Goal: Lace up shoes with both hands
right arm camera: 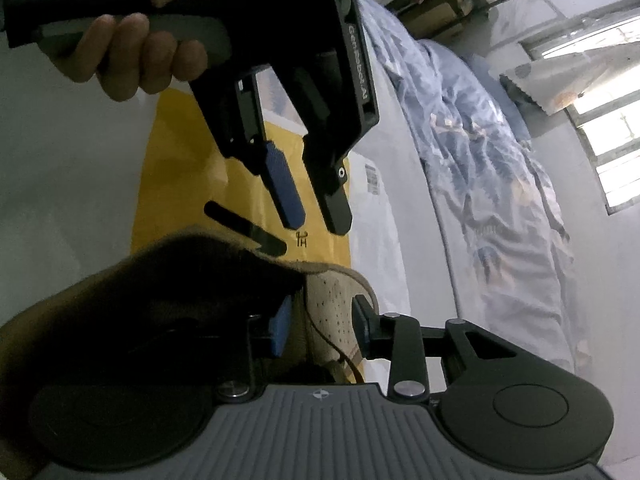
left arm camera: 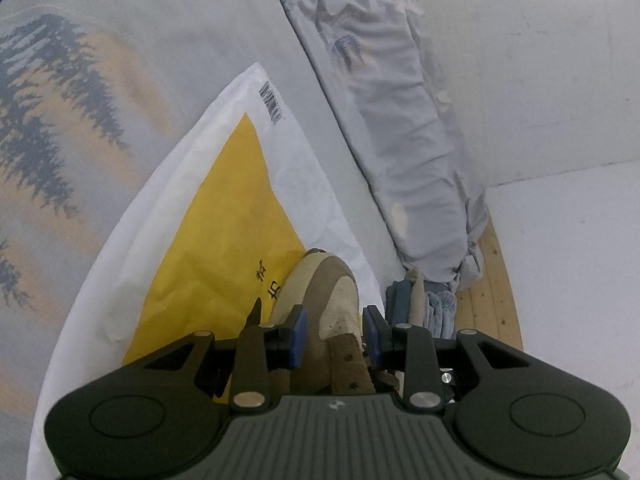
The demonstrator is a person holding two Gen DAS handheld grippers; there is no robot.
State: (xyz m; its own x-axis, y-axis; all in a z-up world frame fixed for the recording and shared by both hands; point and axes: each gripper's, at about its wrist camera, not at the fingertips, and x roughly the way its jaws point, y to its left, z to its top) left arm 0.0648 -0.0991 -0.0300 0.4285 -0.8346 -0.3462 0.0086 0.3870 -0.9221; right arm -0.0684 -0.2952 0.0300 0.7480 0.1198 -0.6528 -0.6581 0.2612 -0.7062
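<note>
We have the tan suede sneaker (left arm camera: pixel 332 312) lying on a white-and-yellow mailer bag (left arm camera: pixel 208 240) spread over the bed sheet (left arm camera: pixel 120 80), toe pointing away from us in the left wrist view. The left gripper (left arm camera: pixel 334 334) stands partly open with its blue pads (left arm camera: pixel 298 336) either side of the shoe's forepart; we judge they are beside the suede rather than pressing it. In the right wrist view that same gripper hangs above the shoe with clear air between its fingers, gripping nothing.

The right gripper (right arm camera: pixel 320 330) is also partly open, straddling the perforated cream panel (right arm camera: pixel 332 312) of the shoe. A thin dark lace (right arm camera: pixel 340 354) curls across that panel between the jaws, but the pads do not close on it. The left half of this view is deep in shadow, so we cannot tell where the lace runs from there.

What worries us from here:
- With no tool holding the lace, it may slide back through an eyelet and undo the threading.
- Neither gripper pins the shoe, so a pull on the lace could drag or tip it on the slick bag.
- The two tools sit close together; closing on suede instead of the thin lace is an easy miss.
</note>
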